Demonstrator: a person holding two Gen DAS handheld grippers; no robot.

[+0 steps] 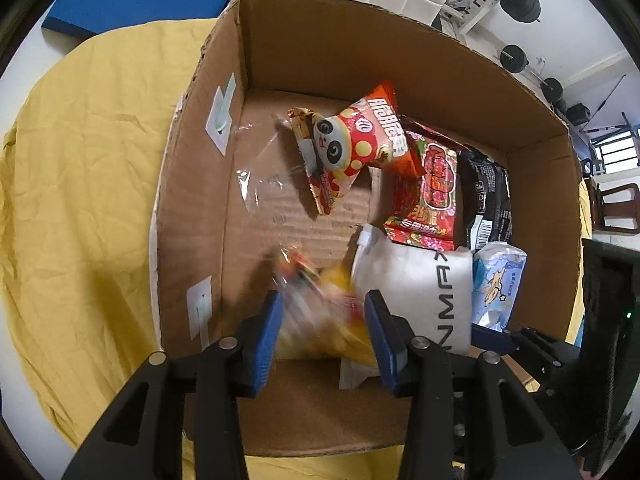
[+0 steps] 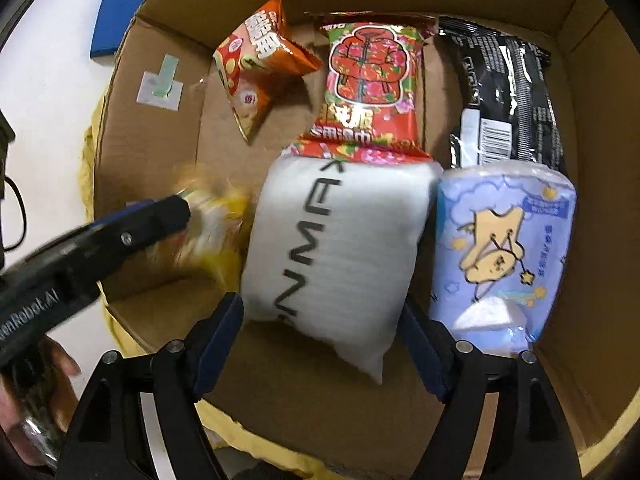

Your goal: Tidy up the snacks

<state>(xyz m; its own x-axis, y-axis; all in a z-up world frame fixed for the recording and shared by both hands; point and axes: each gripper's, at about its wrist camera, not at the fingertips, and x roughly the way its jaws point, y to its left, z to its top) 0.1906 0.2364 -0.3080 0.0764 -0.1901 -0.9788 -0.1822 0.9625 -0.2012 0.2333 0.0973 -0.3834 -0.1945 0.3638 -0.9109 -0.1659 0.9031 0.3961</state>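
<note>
While both my tools reach down into the cardboard box [image 1: 400, 56], the stock reads as follows.

Left tool [image 1: 324, 332]: closed tight on a yellow snack bag [image 1: 320, 320], blurred, low in the box by its left wall.
Right tool [image 2: 322, 344]: jaws spread wide to either side of the white pouch [image 2: 340, 248]; pads not clearly pressing it.
White pouch: lies flat on the box floor, black lettering up, between the yellow snack bag and the blue pack [image 2: 504, 248].
Blue pack: just beside the pouch, cartoon print up, near the right wall.
Red floral packet [image 2: 368, 88]: beyond the pouch, its near edge overlapping the pouch's top.
Panda packet [image 1: 352, 144]: red and orange, tilted, left of the floral one.
Black packet [image 2: 504, 92]: far right corner, barcode showing.
Box: stands on a yellow cloth [image 1: 88, 160] over the counter.
Hand [image 2: 40, 392]: mine, at the left tool's grip, lower left in the right view.
</note>
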